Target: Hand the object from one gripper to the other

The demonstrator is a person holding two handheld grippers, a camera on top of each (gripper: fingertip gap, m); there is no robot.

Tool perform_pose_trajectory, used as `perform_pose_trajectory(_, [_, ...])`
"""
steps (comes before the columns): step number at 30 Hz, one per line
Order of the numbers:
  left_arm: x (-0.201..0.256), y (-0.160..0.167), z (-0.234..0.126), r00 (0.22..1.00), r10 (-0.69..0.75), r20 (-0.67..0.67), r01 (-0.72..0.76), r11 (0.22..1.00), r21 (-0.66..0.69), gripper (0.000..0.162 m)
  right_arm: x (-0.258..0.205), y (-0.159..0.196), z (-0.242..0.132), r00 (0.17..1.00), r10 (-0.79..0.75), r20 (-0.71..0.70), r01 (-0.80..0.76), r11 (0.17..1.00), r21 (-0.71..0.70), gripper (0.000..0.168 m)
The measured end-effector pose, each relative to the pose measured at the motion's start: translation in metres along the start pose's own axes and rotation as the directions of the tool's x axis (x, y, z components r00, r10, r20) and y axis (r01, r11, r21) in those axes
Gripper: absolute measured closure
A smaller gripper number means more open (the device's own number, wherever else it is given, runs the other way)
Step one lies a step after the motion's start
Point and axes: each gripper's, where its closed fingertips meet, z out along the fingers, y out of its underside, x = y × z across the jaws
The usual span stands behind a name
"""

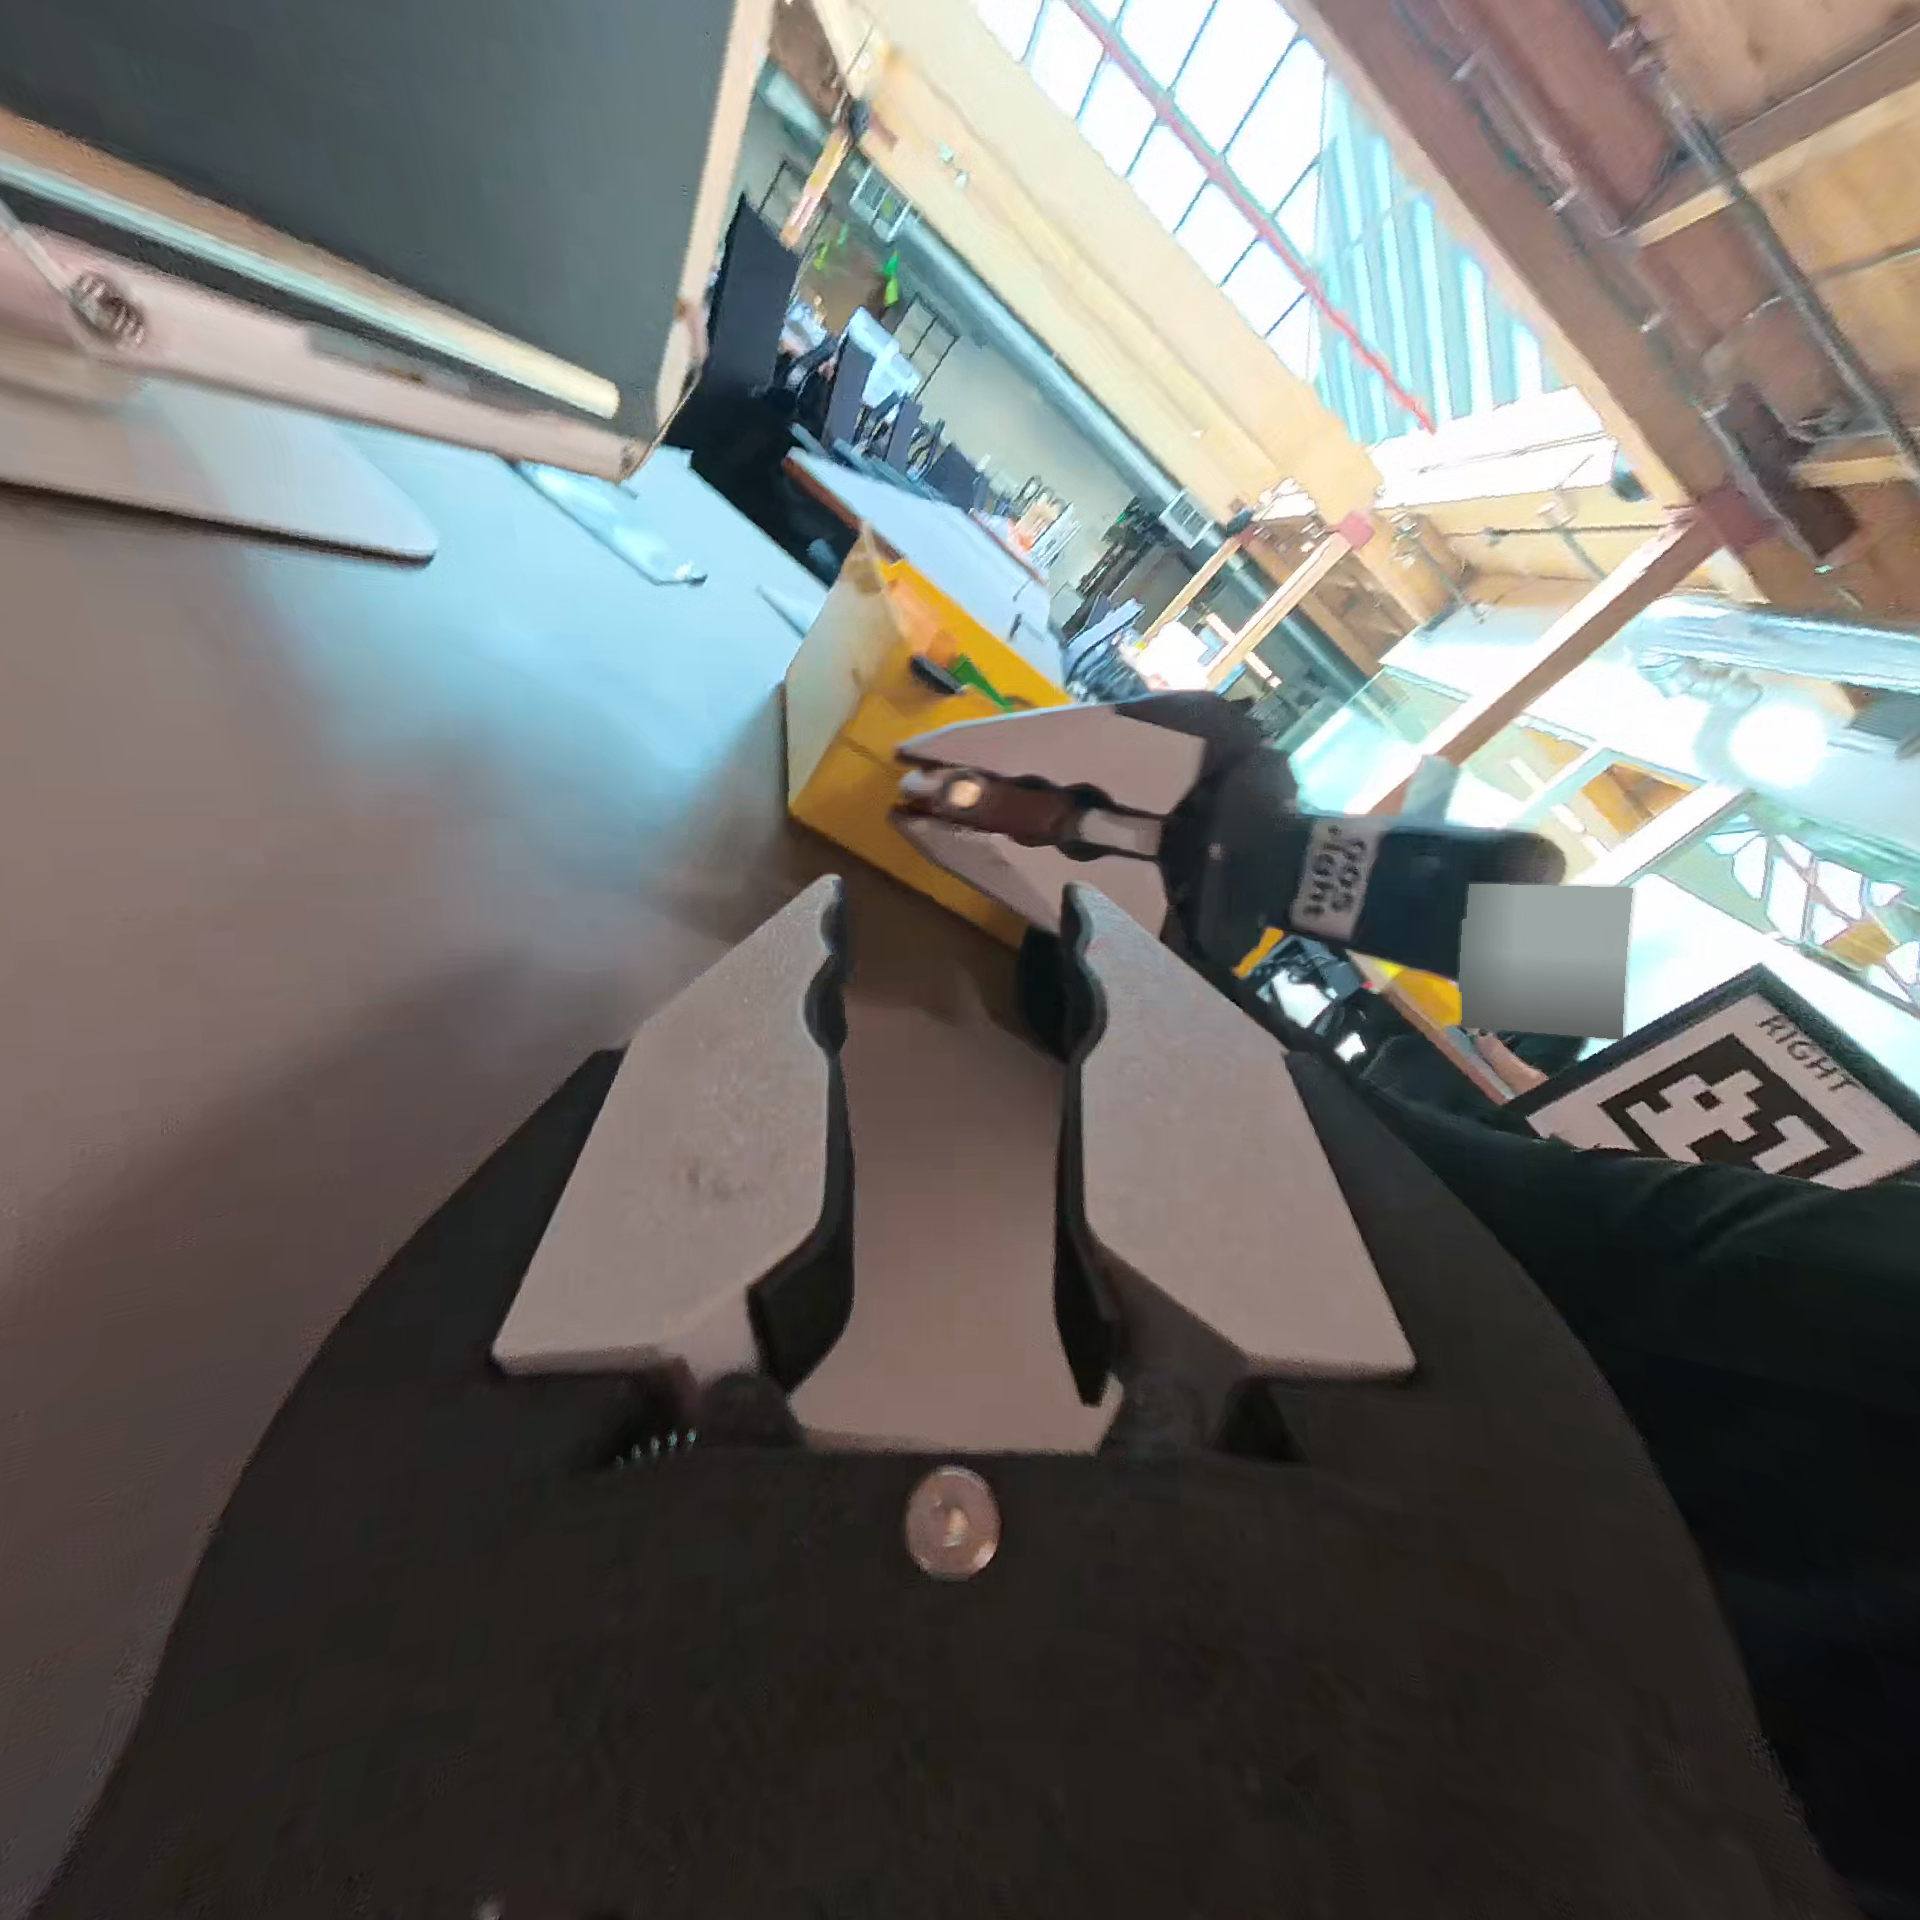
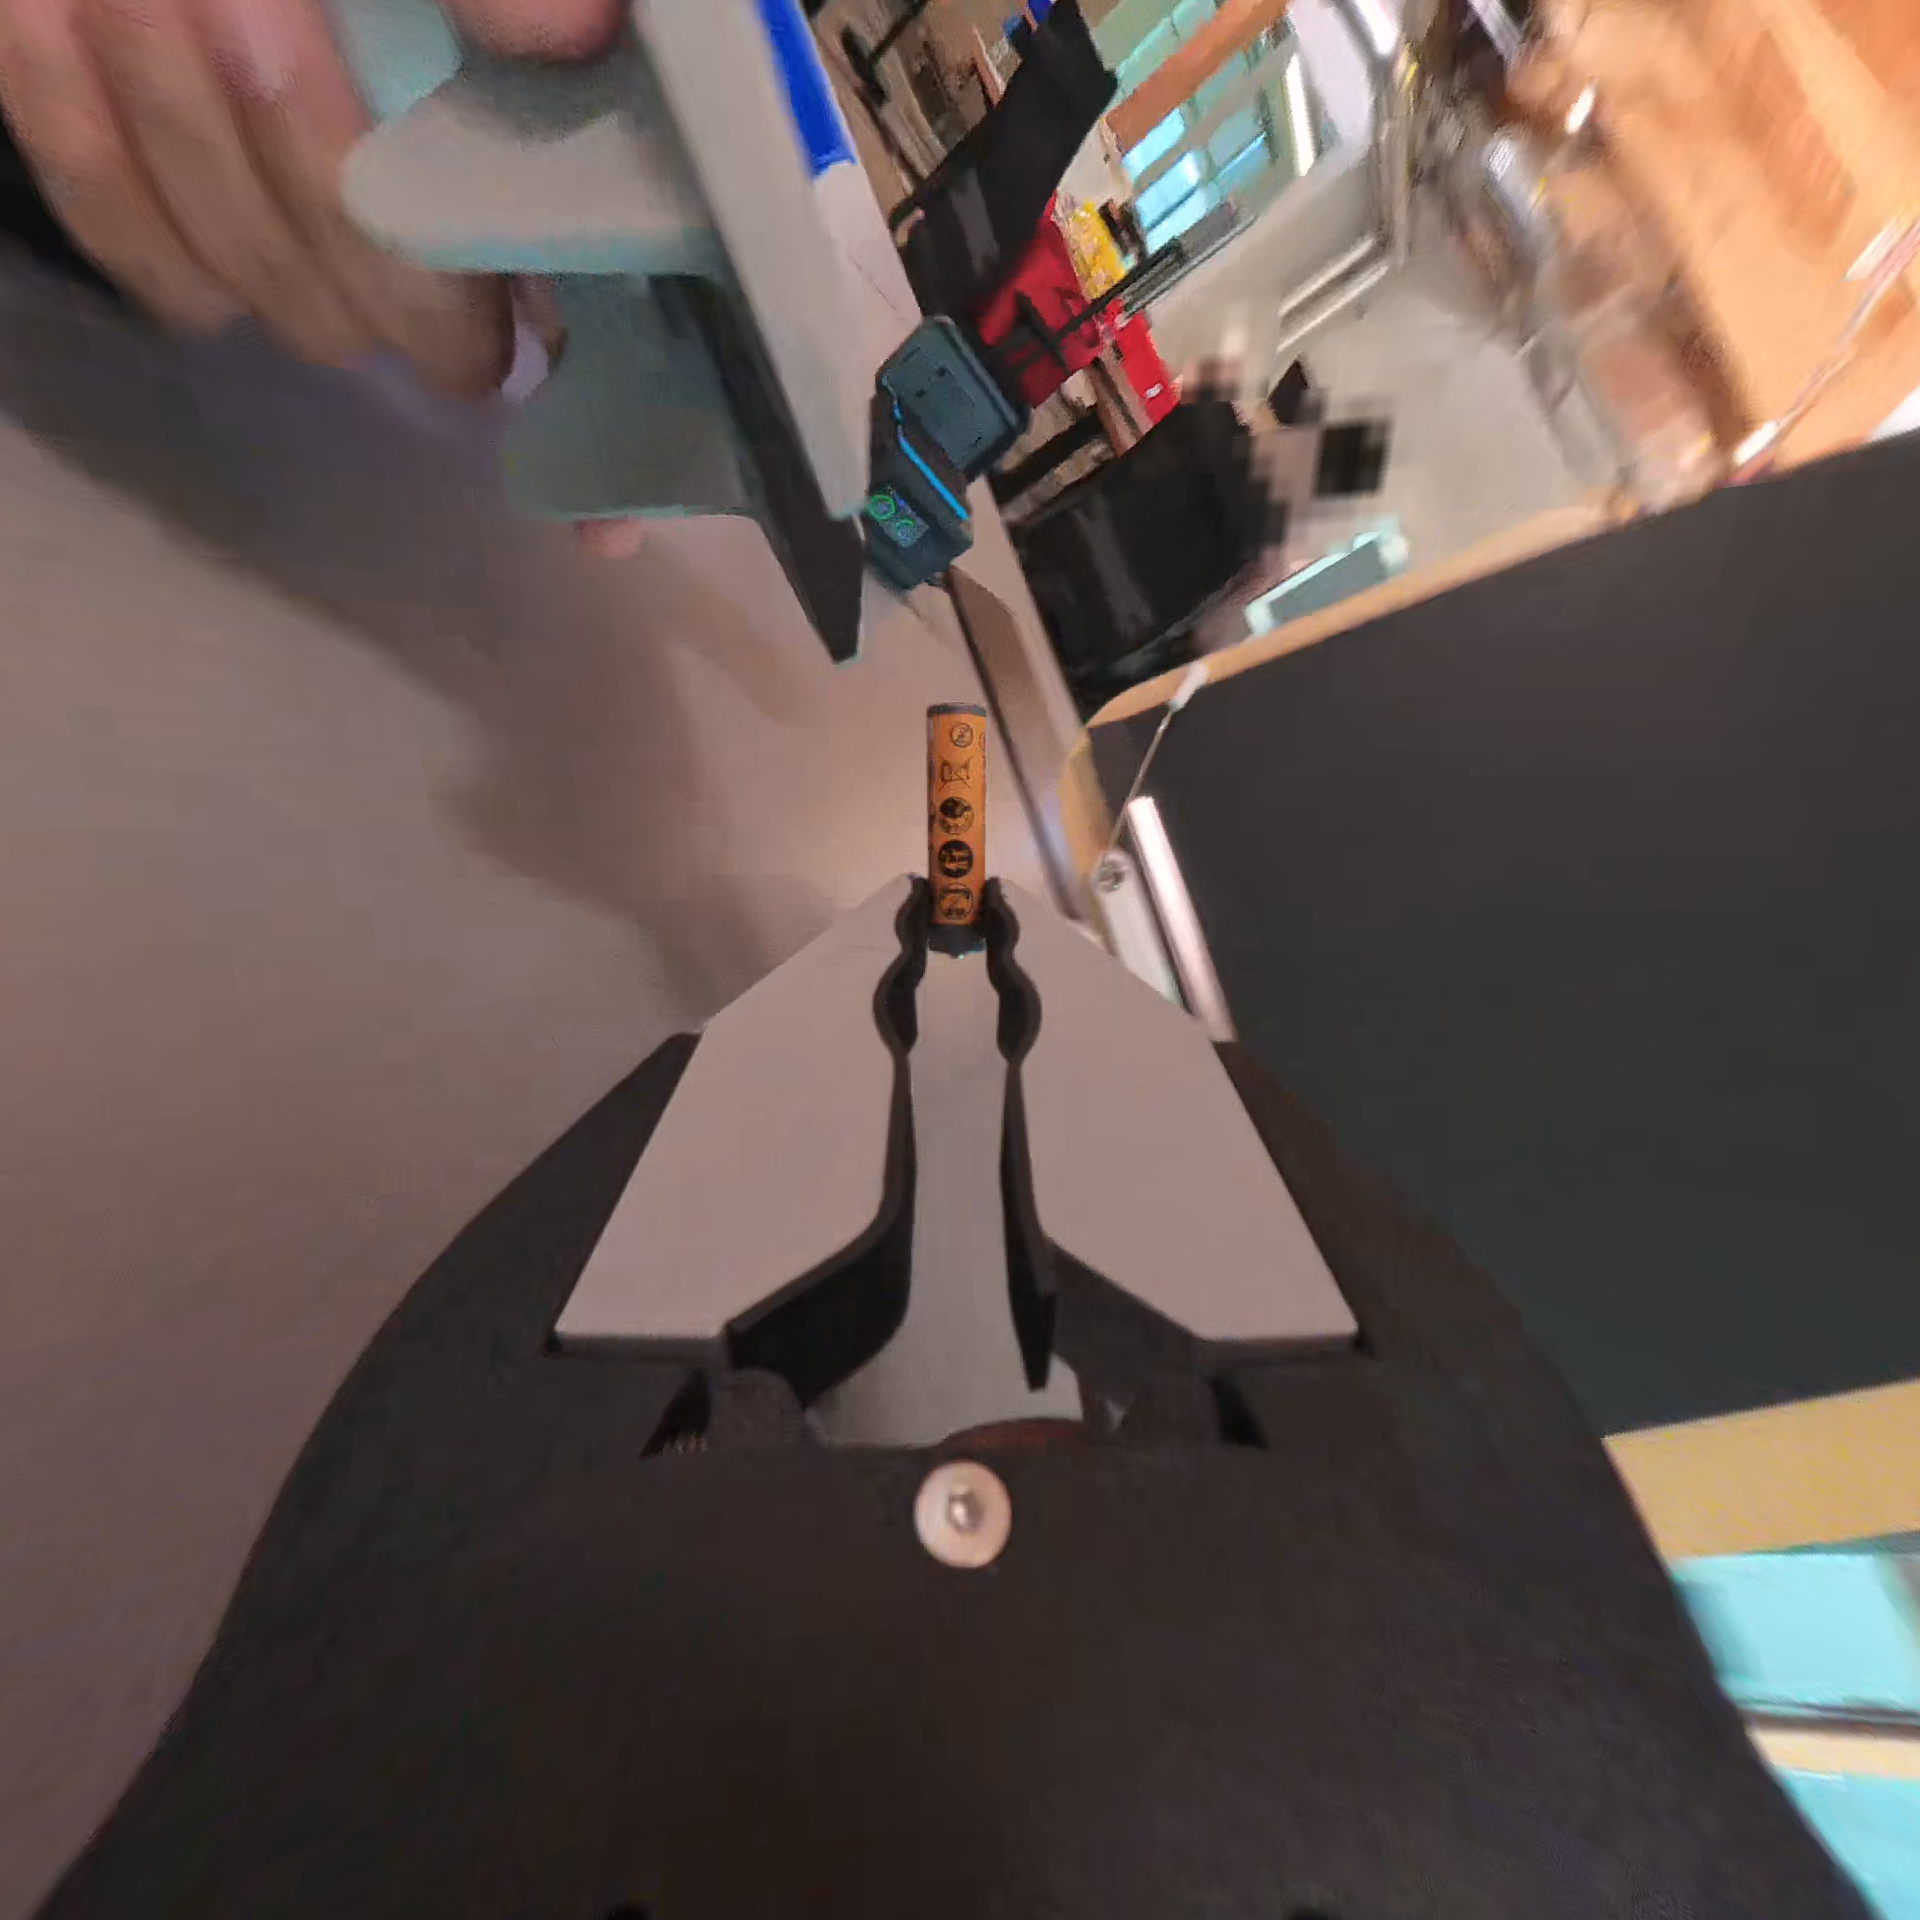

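— Where was the battery [image 2: 956, 826]?

— Pinched by its lower end at the tips of my right gripper [image 2: 954, 914], sticking out ahead above the table [image 2: 260, 935].

— And your left gripper [image 1: 951, 935]?

— Its jaws stood apart, holding nothing, just beside the right one, near a yellow box [image 1: 883, 717].

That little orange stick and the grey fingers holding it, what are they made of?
The battery looks like metal under a glossy printed orange wrap, with a shiny end cap in the left wrist view. The right gripper's fingers look like matte grey plastic, faintly grainy, probably printed.
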Motion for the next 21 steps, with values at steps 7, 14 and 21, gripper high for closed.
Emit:
perform_pose_trajectory(7, [-0.002,0.017,0.005,0.997,-0.07,-0.022,0.068,0.994,-0.08,0.112,-0.019,-0.015,0.002,0.843,-0.526,-0.11,0.527,0.85,-0.022,0.16])
perform_pose_trajectory(14, [0.008,0.043,0.013,0.997,-0.02,-0.07,0.005,0.977,-0.213,0.152,-0.036,-0.027,0.002,0.816,-0.571,-0.092,0.574,0.819,0.01,0.161])
perform_pose_trajectory(21, [-0.004,0.036,0.018,0.993,0.115,-0.025,-0.118,0.978,-0.17,0.154,-0.031,-0.017,0.001,0.892,-0.445,-0.08,0.446,0.895,0.005,0.141])
